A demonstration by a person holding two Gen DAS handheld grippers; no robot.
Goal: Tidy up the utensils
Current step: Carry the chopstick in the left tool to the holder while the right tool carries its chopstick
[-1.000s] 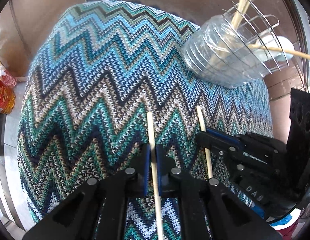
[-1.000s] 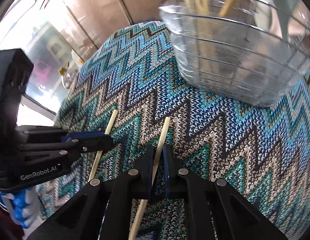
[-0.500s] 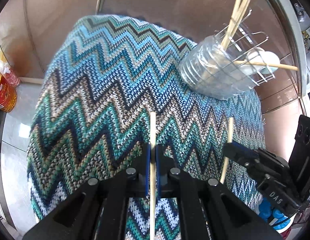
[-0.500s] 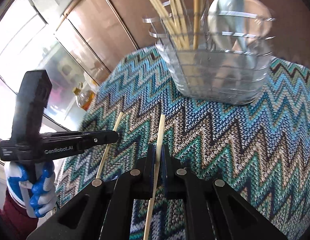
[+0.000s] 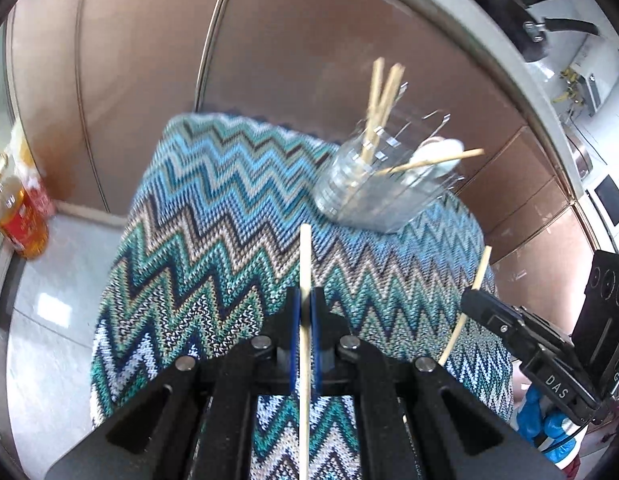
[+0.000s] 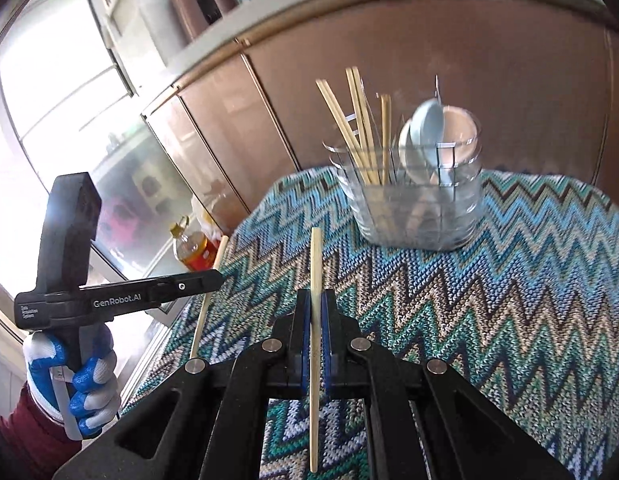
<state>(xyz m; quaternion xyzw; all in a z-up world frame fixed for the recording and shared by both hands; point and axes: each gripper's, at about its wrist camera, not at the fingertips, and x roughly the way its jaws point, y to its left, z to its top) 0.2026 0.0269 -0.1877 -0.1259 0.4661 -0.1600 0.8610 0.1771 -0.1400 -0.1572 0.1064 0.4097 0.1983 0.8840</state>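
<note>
My left gripper point(image 5: 305, 300) is shut on a wooden chopstick point(image 5: 305, 256) that sticks out past its blue pads, held above the zigzag cloth point(image 5: 213, 220). My right gripper point(image 6: 315, 300) is shut on a second chopstick point(image 6: 315, 256). Each gripper shows in the other's view: the right gripper point(image 5: 471, 302) with its stick at the right, the left gripper point(image 6: 215, 278) with its stick at the left. A clear utensil holder point(image 6: 413, 208) with a wire rim stands at the cloth's far side, holding several chopsticks point(image 6: 359, 128) and pale spoons point(image 6: 429, 128).
An oil bottle point(image 5: 17, 216) stands on the pale counter left of the cloth. Brown cabinet doors point(image 6: 509, 80) rise behind the holder. A hand in a blue-and-white glove point(image 6: 73, 380) grips the left tool.
Both grippers have risen and drawn back from the cloth, each lifting its chopstick. The holder now looks smaller and farther away in both views.
</note>
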